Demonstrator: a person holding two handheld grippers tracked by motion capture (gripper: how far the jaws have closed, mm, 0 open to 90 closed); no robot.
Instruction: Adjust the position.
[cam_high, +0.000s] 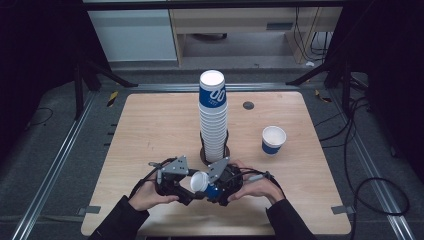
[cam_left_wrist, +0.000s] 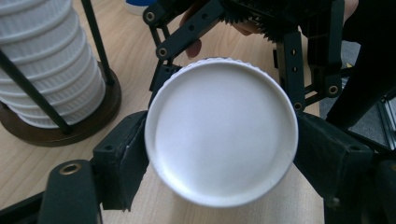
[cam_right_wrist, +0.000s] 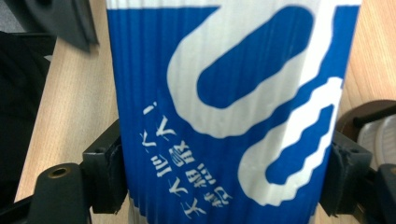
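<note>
A blue and white ribbed paper cup (cam_high: 202, 184) lies on its side, held between both grippers just above the table's near edge. My left gripper (cam_high: 191, 190) has its pads against opposite sides of the cup's round white end (cam_left_wrist: 222, 135). My right gripper (cam_high: 214, 192) is shut on the blue printed wall (cam_right_wrist: 224, 116), with one pad on each side. The black linkage of the right gripper (cam_left_wrist: 187, 37) shows behind the white end in the left gripper view. A hand grips each gripper from below.
A tall stack of the same cups (cam_high: 213, 120) stands in a dark wire holder (cam_high: 204, 156) just beyond the grippers. A single upright cup (cam_high: 273, 139) sits to the right on the wooden table (cam_high: 150, 130). A small dark disc (cam_high: 248, 105) lies further back.
</note>
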